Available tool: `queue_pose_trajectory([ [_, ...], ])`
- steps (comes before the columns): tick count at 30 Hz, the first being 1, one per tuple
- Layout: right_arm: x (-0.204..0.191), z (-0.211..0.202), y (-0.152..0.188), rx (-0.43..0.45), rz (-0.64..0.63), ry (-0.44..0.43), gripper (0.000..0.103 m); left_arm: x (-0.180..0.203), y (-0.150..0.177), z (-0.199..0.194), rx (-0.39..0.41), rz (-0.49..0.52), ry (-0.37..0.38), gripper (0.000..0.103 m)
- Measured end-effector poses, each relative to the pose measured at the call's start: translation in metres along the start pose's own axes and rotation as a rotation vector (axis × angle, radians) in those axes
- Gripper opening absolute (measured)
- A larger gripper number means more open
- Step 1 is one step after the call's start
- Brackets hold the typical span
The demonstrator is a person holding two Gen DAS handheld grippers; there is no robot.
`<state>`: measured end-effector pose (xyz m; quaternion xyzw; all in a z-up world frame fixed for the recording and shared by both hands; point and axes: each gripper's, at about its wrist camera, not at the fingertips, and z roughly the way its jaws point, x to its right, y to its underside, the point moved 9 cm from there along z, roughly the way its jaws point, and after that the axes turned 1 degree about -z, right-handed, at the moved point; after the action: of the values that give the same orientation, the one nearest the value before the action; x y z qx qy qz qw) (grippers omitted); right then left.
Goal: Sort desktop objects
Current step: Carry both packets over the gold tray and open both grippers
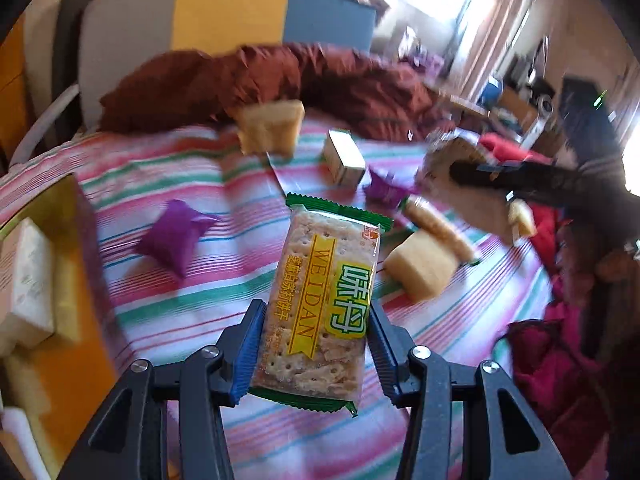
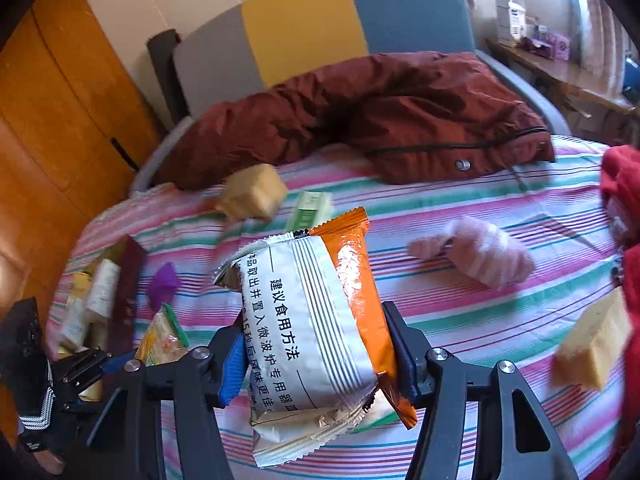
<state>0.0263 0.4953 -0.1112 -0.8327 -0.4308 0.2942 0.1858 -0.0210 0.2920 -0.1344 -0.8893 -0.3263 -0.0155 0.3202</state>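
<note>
sorted: you've got a few packs in the box already
left gripper: jaws clamped on crackers
right gripper: jaws gripping an orange pack
left: cakes, purple packs loose on the bed

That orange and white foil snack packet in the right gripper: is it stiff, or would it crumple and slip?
The orange and white foil snack packet looks puffy and creased, so it probably gives under pressure rather than staying stiff. Its glossy foil may be slippery. It sticks out well above the right gripper without sagging, so it is likely light.
</note>
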Motion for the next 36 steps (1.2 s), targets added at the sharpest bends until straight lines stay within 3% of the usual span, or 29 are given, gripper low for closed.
queue_pose_trajectory([
  [5,-0.057,0.000,0.010,-0.030,-0.054,-0.097,0.060,-0.041,0.001,-0.044,0.080,-0.137,-0.044,0.050],
  [11,-0.154,0.007,0.027,-0.081,-0.160,-0.235,0.060,-0.124,0.026,-0.093,0.161,-0.331,-0.171,0.050],
  [17,-0.251,0.029,0.048,-0.133,-0.202,-0.379,0.060,-0.195,0.065,-0.110,0.144,-0.500,-0.283,0.052],
  [23,-0.316,0.055,0.080,-0.222,-0.210,-0.496,0.064,-0.227,0.093,-0.124,0.172,-0.641,-0.272,0.060],
  [26,-0.325,0.062,0.093,-0.243,-0.229,-0.491,0.064,-0.231,0.102,-0.129,0.180,-0.652,-0.281,0.060],
  [31,-0.306,0.068,0.105,-0.267,-0.225,-0.443,0.064,-0.230,0.107,-0.141,0.201,-0.623,-0.337,0.060],
  [36,-0.283,0.056,0.107,-0.214,-0.268,-0.333,0.075,-0.219,0.098,-0.155,0.224,-0.558,-0.403,0.060],
])
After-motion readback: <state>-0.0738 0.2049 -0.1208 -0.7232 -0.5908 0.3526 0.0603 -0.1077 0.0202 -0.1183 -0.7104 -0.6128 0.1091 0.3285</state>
